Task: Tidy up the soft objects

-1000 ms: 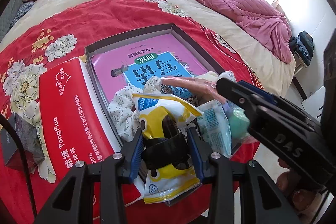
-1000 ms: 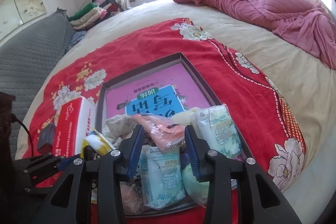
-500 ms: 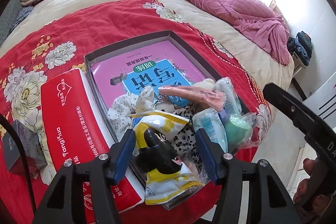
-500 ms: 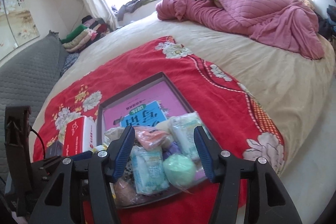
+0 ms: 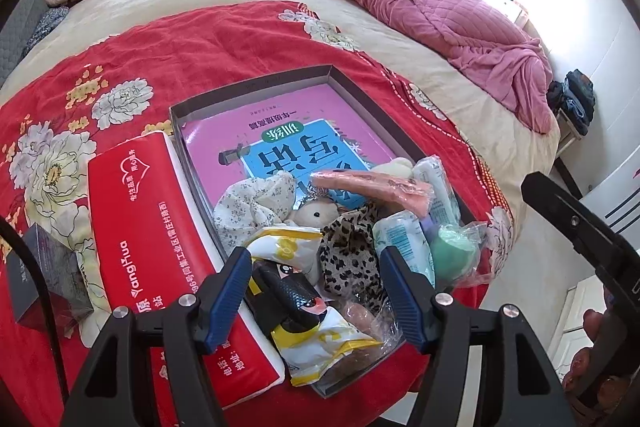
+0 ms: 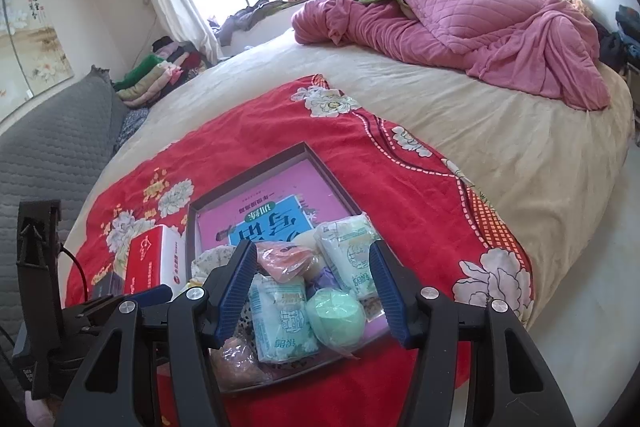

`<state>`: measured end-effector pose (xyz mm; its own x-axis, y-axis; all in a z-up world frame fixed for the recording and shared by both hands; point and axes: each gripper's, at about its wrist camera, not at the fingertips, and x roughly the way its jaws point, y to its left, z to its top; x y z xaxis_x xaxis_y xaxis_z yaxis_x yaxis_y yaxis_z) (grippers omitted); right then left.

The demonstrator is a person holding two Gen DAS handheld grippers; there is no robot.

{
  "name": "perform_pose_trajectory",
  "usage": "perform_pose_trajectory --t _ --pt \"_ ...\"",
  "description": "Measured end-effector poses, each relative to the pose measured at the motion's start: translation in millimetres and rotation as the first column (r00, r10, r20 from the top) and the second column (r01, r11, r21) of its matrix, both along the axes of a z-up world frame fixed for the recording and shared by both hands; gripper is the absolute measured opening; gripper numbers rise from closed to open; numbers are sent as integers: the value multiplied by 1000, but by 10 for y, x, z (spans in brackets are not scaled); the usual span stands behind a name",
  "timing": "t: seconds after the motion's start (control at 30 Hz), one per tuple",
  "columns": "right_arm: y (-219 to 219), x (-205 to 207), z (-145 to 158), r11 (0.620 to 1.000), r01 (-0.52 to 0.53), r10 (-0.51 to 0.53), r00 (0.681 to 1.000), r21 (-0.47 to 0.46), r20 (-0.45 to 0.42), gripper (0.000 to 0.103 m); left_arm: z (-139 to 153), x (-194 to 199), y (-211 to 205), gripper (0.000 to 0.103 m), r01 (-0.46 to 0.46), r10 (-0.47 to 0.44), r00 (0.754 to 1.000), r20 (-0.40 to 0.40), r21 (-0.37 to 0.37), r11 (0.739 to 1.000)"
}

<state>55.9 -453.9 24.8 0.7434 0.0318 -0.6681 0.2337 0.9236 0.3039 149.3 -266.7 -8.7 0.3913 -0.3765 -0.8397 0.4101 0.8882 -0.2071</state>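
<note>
A red blanket with white and yellow flowers [image 5: 224,43] lies over a cream bedsheet [image 6: 500,131], with a pink quilted cover [image 6: 460,15] crumpled at the far side. A dark grey shallow box [image 5: 256,87] holds a pink book with a blue panel [image 5: 288,143], a leopard-print cloth [image 5: 352,251], a white floral cloth [image 5: 252,203], a mint green ball in clear plastic [image 6: 338,317] and a yellow, black and white packet [image 5: 296,299]. Beside the box sits a red and white tissue pack [image 5: 148,231].

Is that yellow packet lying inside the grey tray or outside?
Mostly inside: the yellow packet lies among the pile, one corner overhanging the grey tray's near edge.
</note>
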Motion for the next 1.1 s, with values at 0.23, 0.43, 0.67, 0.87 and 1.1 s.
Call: perform_pose_trajectory --t 0.23,0.43,0.67,0.87,1.1 --pt "6 -1 22 1000 4 -4 1000 -5 -2 69 61 -37 14 74 0 0 1000 20 -8 1000" --pt "28 -21 32 1000 4 -4 1000 -22 -5 69 111 -77 31 76 -2 3 999 38 -10 1000" --pt "106 -103 37 996 16 -18 1000 -85 -17 74 190 -155 118 88 -7 9 998 67 -18 1000" --pt "154 -178 56 989 52 -58 998 -136 -37 74 288 -225 233 88 -23 24 996 92 -11 1000" --pt "245 -237 152 978 80 -88 995 -191 -37 74 439 -319 362 88 -47 48 989 138 -12 999"
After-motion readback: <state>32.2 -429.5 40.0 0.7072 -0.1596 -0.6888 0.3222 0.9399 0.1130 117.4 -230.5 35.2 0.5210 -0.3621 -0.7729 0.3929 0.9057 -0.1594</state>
